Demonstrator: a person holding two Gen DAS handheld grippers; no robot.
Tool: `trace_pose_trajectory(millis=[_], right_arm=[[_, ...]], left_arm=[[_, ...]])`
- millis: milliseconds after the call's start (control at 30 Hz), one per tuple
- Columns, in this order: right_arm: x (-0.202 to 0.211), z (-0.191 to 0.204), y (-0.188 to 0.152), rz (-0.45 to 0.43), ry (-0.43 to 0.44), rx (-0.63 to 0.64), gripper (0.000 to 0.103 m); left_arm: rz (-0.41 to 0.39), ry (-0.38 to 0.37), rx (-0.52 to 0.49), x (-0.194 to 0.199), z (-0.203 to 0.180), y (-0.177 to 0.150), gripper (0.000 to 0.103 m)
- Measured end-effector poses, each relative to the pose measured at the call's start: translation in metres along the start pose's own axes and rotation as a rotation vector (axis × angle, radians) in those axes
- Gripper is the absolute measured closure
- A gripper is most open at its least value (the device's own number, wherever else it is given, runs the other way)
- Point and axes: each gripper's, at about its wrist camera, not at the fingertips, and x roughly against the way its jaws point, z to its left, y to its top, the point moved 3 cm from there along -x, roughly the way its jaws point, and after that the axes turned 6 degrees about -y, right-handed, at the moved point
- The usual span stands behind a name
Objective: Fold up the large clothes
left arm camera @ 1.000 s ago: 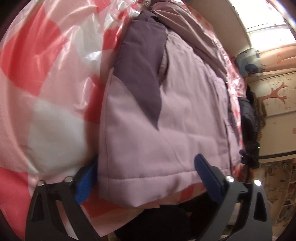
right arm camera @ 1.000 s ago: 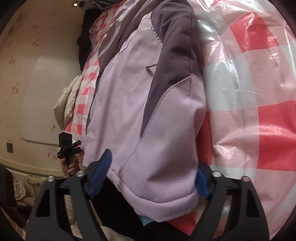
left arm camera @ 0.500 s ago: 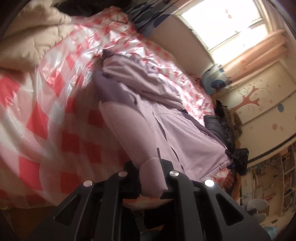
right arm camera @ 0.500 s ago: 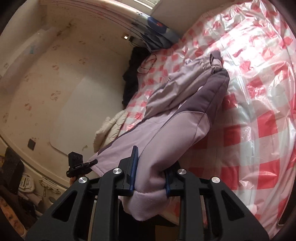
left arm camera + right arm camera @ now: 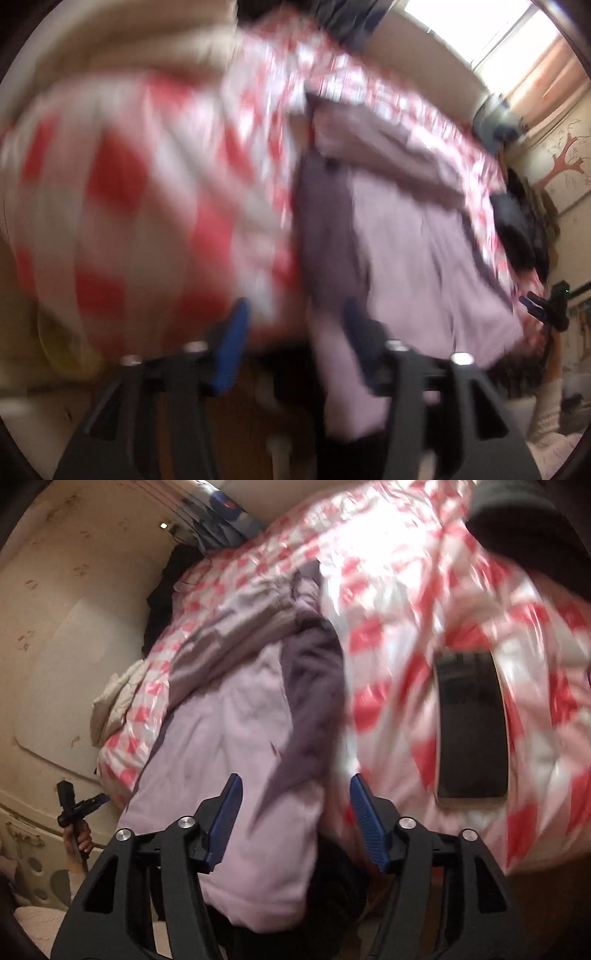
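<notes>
Both sleeve cuffs dropped: left gripper [image 5: 291, 332] and right gripper [image 5: 295, 812] opening, no longer clamped on lilac jacket [image 5: 236, 760]. Sleeves left hanging off bed [image 5: 406, 590]; regrasp judged needed.

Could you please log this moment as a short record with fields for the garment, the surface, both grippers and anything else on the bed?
garment: lilac jacket with dark purple panels, lying on the bed, hem hanging off the near edge
surface: red-and-white checked cover
left gripper: opening, sleeve cuff between the fingers
right gripper: opening, jacket hem between the fingers
other: black phone on the cover, right of the jacket
</notes>
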Motion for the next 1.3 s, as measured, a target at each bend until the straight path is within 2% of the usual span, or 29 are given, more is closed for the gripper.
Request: trace_pose_trajectory(millis=[67,167,267,333,400,467,500,567,600,633,700,733,767,800,833,867,900,933,967,1033,1067,1133,1233,1300], right_arm=[[-0.021,0.034,0.048,-0.074,-0.013,0.079,0.025],[-0.093,0.09,0.116,-0.122,-0.055,0.205,0.025],[-0.176,0.118,0.176,-0.144,-0.068,0.224,0.025],[-0.229,0.117,0.207,-0.159,-0.134,0.225,0.025],[-0.287,0.101,0.232,-0.131,-0.253,0.201,0.026],[-0.341,0.07,0.242,-0.055,-0.311,0.133,0.026],[-0.354,0.061,0.245,-0.06,-0.32,0.127,0.026],[-0.361,0.067,0.254,-0.081,-0.367,0.138,0.026],[-0.359,0.07,0.258,-0.06,-0.375,0.136,0.026],[-0.349,0.073,0.26,-0.064,-0.353,0.124,0.026],[-0.314,0.08,0.258,-0.161,-0.263,0.131,0.026],[-0.299,0.082,0.252,-0.205,-0.272,0.158,0.026],[-0.296,0.082,0.246,-0.211,-0.304,0.183,0.023],[-0.305,0.077,0.241,-0.176,-0.351,0.207,0.022],[-0.325,0.067,0.237,-0.089,-0.418,0.229,0.02],[-0.349,0.055,0.23,0.007,-0.441,0.251,0.015],[-0.352,0.048,0.229,0.023,-0.418,0.238,0.015],[-0.344,0.045,0.232,0.031,-0.386,0.193,0.015],[-0.329,0.043,0.235,0.045,-0.339,0.128,0.015],[-0.29,0.047,0.228,0.043,-0.228,0.109,0.015],[-0.266,0.049,0.218,0.043,-0.206,0.132,0.015],[-0.219,0.043,0.188,0.053,-0.211,0.157,0.013],[-0.158,0.023,0.108,0.133,-0.12,0.097,0.01],[-0.123,0.0,0.045,0.194,-0.041,0.013,0.01]], left_arm=[[-0.109,-0.01,-0.082,-0.015,-0.029,0.041,0.016],[-0.152,-0.061,-0.199,-0.083,-0.076,0.108,0.016],[-0.195,-0.067,-0.203,-0.156,-0.1,0.162,0.016],[-0.223,-0.071,-0.17,-0.202,-0.107,0.191,0.016],[-0.194,-0.076,-0.101,-0.254,-0.101,0.216,0.016],[-0.104,-0.032,-0.045,-0.311,-0.095,0.23,0.016],[-0.03,-0.007,-0.051,-0.347,-0.087,0.233,0.016],[0.02,0.1,-0.119,-0.376,-0.093,0.231,0.016],[0.03,0.119,-0.13,-0.375,-0.096,0.231,0.016],[0.032,0.104,-0.125,-0.363,-0.099,0.232,0.016],[-0.019,0.003,-0.105,-0.329,-0.099,0.231,0.015],[-0.061,-0.024,-0.093,-0.312,-0.095,0.23,0.012],[-0.089,-0.003,-0.081,-0.304,-0.09,0.226,0.007],[-0.09,0.021,-0.071,-0.305,-0.085,0.221,0.007],[-0.03,0.046,-0.053,-0.319,-0.074,0.217,0.007],[0.047,0.053,-0.034,-0.335,-0.065,0.211,0.007],[0.073,0.064,-0.03,-0.341,-0.06,0.206,0.007],[0.065,0.074,-0.028,-0.334,-0.058,0.204,0.007],[0.056,0.057,-0.01,-0.317,-0.058,0.202,0.007],[0.035,-0.024,0.017,-0.274,-0.057,0.192,0.007],[0.041,-0.082,0.02,-0.247,-0.053,0.181,0.007],[0.07,-0.124,0.01,-0.202,-0.041,0.153,0.007],[0.101,-0.124,0.008,-0.142,-0.013,0.099,0.007],[0.144,-0.159,0.039,-0.108,0.009,0.053,0.007]])
